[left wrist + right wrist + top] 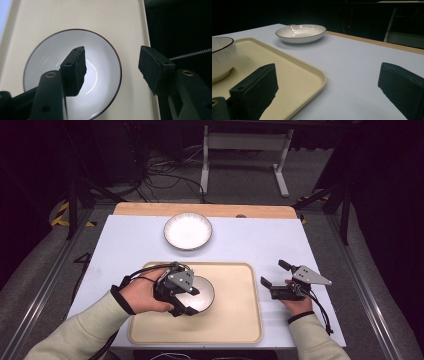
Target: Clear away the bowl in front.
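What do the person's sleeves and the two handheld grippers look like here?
Both forearms wear pale cream long sleeves with dark cuffs. The left gripper and right gripper are black, each topped by a grey three-cornered plate and trailing black cables. Their jaws end in blocky black pads with a rough texture.

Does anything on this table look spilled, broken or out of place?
Nothing stands out. The white dark-rimmed bowl sits upright on the beige plastic tray, the shallow white ribbed plate rests flat on the pale table cover, and no spill or crack shows.
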The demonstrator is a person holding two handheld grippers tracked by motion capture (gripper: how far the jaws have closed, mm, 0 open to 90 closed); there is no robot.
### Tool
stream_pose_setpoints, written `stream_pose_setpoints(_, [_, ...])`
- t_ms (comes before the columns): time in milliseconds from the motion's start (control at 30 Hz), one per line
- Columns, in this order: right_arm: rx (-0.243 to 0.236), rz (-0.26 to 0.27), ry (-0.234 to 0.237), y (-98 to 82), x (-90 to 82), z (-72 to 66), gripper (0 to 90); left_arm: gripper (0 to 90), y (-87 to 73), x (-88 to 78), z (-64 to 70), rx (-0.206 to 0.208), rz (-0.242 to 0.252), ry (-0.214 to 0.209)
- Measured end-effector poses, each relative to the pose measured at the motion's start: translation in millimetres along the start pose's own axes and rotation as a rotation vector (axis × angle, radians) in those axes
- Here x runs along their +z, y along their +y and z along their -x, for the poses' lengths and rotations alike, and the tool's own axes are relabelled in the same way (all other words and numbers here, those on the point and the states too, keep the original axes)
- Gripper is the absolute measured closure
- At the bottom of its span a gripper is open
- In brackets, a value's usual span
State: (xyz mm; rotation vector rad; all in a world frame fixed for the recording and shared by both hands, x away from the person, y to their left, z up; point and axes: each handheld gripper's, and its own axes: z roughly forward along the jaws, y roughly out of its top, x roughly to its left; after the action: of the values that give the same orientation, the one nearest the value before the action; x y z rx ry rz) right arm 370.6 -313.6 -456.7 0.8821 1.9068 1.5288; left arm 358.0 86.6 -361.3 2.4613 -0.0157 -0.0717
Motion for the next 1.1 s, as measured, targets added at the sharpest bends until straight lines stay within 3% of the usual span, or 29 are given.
stream_pose_setpoints(133, [-0.002,0.001,0.001,0.0,0.1,0.1,2.9,39.6,-4.2,-6.3,1.2,-0.006,0.040,0.026])
stream_pose_setpoints(267, [-0.002,0.001,0.001,0.0,0.1,0.2,2.9,40.3,-11.1,-13.6,3.9,-0.026,0.125,0.054])
stream_pose_setpoints(500, [0.000,-0.001,0.000,0.0,0.0,-0.1,2.9,38.9,-26.3,-24.7,6.2,-0.093,0.244,0.094])
stream_pose_setpoints(600, [-0.001,-0.003,0.000,0.1,0.0,-0.1,2.9,37.8,-33.1,-29.6,7.8,-0.099,0.283,0.139])
stream_pose_setpoints(867, [-0.009,-0.003,0.004,0.0,-0.1,-0.5,2.7,33.3,-47.5,-34.9,11.8,-0.128,0.331,0.202])
stream_pose_setpoints(1100, [-0.011,-0.001,0.009,-0.1,-0.2,-0.8,2.7,29.2,-71.4,-47.6,17.7,-0.195,0.363,0.283])
